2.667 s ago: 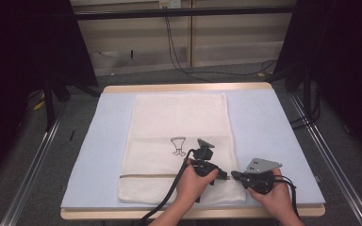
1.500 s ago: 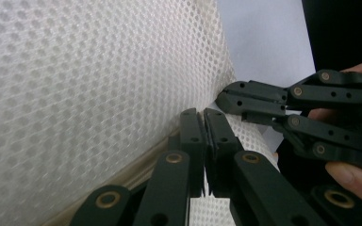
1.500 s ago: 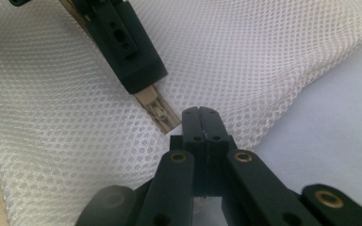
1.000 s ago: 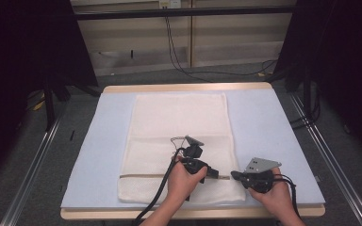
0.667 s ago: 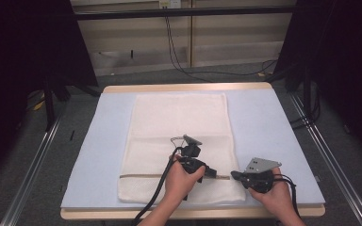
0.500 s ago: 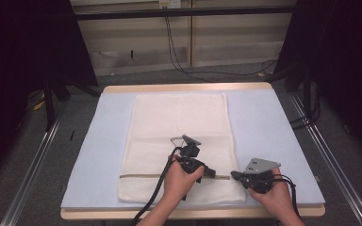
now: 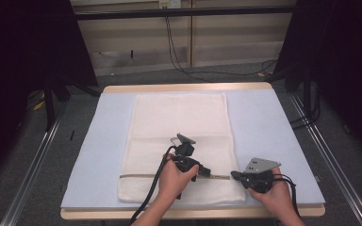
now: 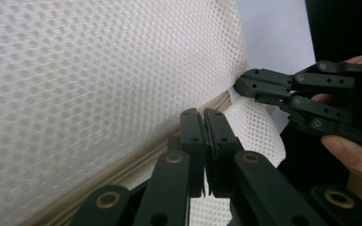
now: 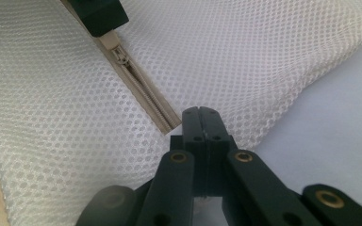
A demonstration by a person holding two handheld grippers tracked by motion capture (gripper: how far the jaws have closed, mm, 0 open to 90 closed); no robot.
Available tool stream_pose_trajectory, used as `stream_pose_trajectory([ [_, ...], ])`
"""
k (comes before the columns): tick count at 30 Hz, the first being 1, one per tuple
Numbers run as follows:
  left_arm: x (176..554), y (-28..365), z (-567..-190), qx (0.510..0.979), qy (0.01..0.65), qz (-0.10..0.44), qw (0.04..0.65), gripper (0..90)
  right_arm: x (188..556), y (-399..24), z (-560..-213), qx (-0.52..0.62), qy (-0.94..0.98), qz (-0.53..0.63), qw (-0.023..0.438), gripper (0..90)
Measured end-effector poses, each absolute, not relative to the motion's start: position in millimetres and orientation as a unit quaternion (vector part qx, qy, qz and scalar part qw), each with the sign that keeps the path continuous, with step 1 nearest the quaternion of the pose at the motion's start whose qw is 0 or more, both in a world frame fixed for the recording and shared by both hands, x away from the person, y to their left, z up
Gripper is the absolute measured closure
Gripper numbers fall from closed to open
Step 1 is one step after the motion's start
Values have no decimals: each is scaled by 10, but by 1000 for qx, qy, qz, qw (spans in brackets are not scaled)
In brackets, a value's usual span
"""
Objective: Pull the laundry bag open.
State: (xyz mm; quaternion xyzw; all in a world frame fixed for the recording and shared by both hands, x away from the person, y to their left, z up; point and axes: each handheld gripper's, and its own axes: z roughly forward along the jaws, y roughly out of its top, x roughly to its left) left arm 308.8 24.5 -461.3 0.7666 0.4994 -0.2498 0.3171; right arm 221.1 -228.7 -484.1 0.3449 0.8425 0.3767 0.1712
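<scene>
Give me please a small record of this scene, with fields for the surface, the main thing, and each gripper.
surface: pale blue mat on a wooden table
main thing: white mesh laundry bag, lying flat on the mat
zipper: beige zipper, running across the bag near its near edge
left gripper: left gripper, jaws shut, at the zipper line
right gripper: right gripper, jaws shut on the bag's edge at the zipper's end
other: wire clip on the bag beyond the left gripper

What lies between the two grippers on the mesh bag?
In the high view, a short stretch of the beige zipper on the mesh bag runs from the left gripper to the right gripper; nothing else lies there.
</scene>
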Motion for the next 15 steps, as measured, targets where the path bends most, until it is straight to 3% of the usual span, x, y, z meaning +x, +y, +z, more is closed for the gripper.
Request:
stream_pose_trajectory([
  [15, 3106, 364, -4570, 770, 504, -237, 311, 876, 2213, -2283, -4838, 341, 845, 375, 171, 900],
])
